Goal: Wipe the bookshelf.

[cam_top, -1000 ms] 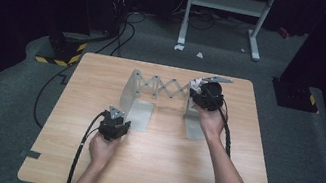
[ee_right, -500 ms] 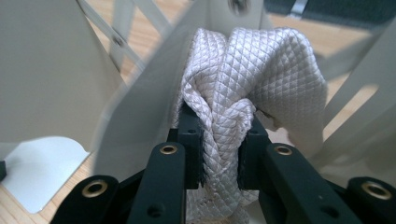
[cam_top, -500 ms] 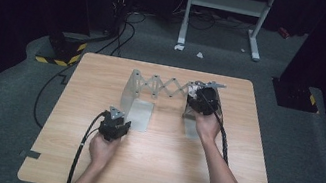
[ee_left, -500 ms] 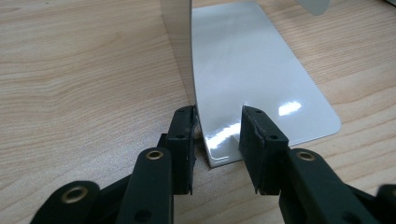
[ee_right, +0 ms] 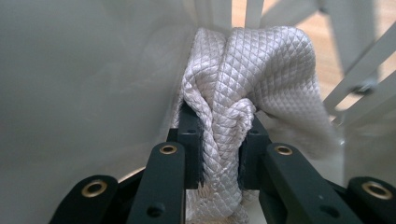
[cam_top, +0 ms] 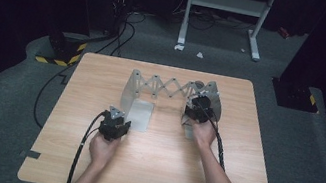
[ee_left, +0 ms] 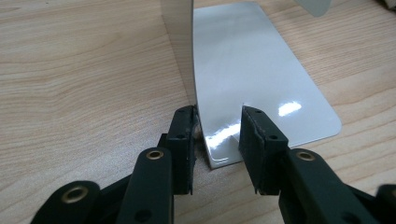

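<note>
**Cloth clamped at the rack's right end, left jaws over the base plate**

We hold our right gripper [ee_right: 219, 144] with its jaws clamped on a bunched white quilted cloth [ee_right: 247, 79]. The fabric is pinched between the two pads and bulges up and ahead of them, a fold spilling to the pads' right. Just to the left of these jaws stands a pale metal wall [ee_right: 84, 79], close against the cloth; ahead and to the right we see the white crossed slats of the rack [ee_right: 355, 84]. In the high view this gripper [cam_top: 197, 109] sits at the right end plate of the folding rack [cam_top: 172, 87], on the wooden table [cam_top: 147, 170].

Our left gripper [ee_left: 217, 140] has its jaws apart, gripping nothing. They straddle the near corner of the rack's glossy base plate [ee_left: 252, 70], which lies flat on the table and runs away ahead of the pads. The upright left end plate [ee_left: 180, 42] rises just ahead of the left pad. We cannot tell whether that pad touches the plate's edge. In the high view this gripper [cam_top: 113, 126] rests near the front of the left plate, well apart from the cloth.
</note>
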`<move>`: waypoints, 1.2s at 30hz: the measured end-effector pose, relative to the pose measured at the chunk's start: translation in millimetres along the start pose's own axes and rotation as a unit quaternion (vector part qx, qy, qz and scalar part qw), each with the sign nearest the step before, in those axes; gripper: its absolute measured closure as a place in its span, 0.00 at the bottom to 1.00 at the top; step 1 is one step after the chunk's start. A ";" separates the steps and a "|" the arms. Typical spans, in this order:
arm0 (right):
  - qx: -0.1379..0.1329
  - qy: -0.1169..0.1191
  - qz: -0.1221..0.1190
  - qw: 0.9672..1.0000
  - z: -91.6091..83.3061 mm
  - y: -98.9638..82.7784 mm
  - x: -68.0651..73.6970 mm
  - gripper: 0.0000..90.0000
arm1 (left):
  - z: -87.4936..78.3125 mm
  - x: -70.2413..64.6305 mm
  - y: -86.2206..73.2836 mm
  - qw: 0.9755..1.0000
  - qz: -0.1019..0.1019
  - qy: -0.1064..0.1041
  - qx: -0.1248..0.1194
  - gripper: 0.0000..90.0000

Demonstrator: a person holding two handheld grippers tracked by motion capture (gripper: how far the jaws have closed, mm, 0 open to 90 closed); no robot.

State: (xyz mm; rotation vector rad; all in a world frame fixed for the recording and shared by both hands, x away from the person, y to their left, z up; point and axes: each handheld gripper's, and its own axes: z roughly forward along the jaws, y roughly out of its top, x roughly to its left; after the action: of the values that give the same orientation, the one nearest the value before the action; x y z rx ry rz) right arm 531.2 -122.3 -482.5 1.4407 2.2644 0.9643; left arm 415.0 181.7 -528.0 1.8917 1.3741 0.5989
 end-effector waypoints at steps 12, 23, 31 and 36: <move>0.018 -0.011 0.005 1.000 17.7 -5.4 -4.8 0.85 | 0.1 0.6 0.2 1.000 0.001 -0.003 0.001 0.73; -0.065 -0.030 0.007 0.997 -36.2 26.0 1.0 0.85 | 0.2 0.1 0.1 1.000 0.001 -0.003 0.000 0.73; -0.104 -0.042 0.001 0.994 -65.1 44.3 4.4 0.85 | 0.2 0.1 0.2 1.000 0.001 -0.003 0.000 0.73; -0.121 -0.057 -0.013 0.991 -72.1 45.7 5.4 0.85 | 0.1 0.0 0.2 1.000 0.002 -0.002 0.000 0.73</move>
State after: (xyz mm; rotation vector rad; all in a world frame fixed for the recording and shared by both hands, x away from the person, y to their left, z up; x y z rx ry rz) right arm 519.8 -132.4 -398.4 1.3246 2.0017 1.0770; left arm 415.2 181.6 -527.9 1.8960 1.3683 0.5960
